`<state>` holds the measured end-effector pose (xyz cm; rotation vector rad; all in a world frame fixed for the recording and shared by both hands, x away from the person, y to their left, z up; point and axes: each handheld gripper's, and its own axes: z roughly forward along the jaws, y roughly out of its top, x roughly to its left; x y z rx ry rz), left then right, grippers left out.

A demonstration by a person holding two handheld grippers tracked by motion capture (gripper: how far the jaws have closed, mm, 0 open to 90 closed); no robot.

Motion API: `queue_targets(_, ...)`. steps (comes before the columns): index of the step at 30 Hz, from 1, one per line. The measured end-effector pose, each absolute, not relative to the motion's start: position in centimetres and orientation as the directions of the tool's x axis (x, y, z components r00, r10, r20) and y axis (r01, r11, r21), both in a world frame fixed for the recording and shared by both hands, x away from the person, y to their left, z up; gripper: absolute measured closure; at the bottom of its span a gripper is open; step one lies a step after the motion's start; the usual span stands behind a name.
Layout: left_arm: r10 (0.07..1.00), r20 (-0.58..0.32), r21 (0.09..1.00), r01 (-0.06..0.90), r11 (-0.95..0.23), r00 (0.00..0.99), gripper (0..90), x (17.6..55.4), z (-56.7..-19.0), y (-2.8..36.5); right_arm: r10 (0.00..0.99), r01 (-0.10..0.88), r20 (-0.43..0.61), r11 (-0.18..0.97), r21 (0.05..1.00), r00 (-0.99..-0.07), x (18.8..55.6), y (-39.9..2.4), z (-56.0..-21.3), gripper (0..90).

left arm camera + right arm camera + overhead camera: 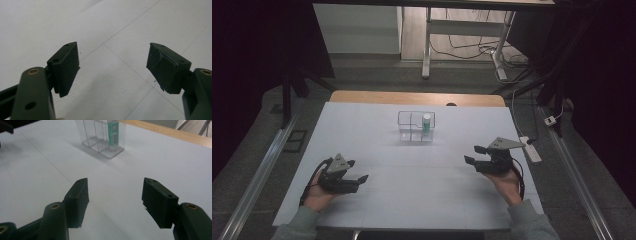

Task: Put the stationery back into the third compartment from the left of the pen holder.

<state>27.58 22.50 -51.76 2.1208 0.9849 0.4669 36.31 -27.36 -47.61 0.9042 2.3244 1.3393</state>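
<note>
A clear divided box [409, 121] stands at the far middle of the white table cover [412, 175]. A green and white tube [426, 123] stands upright in its right compartment. My left gripper [357, 170] rests at the near left, open, with bare table between its pads [113, 50]. My right gripper [471, 154] is held at the near right, pointing towards the left, open and empty [115, 185]. In the right gripper view the box [92, 132] and the tube [113, 135] lie ahead, well beyond the fingertips.
A wooden table edge [417, 97] runs behind the white cover. A white power strip [531, 148] lies just off the table's right side. Cables and desk legs [427, 55] stand on the floor beyond. Metal rails [257, 180] flank the table.
</note>
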Motion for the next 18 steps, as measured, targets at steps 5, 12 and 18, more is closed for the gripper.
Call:
queue_targets(5, 0.769, 0.015, 0.75, 0.502, -0.432, 0.639, 25.8, 27.6, -51.8, 22.5, 0.662, 0.378, 0.034, 0.384, 0.842, -0.749, 35.1, -28.7, -48.8, 37.6)
queue_targets(12, 0.769, 0.016, 0.748, 0.502, -0.433, 0.64, 25.8, 27.5, -51.8, 22.5, 0.673, 0.399, 0.032, 0.398, 0.826, -0.739, 34.4, -30.2, -49.9, 36.7)
queue_targets(18, 0.769, 0.015, 0.748, 0.504, -0.432, 0.639, 25.8, 27.4, -51.9, 22.5, 0.68, 0.401, 0.017, 0.411, 0.818, -0.733, 34.1, -30.9, -50.3, 36.3)
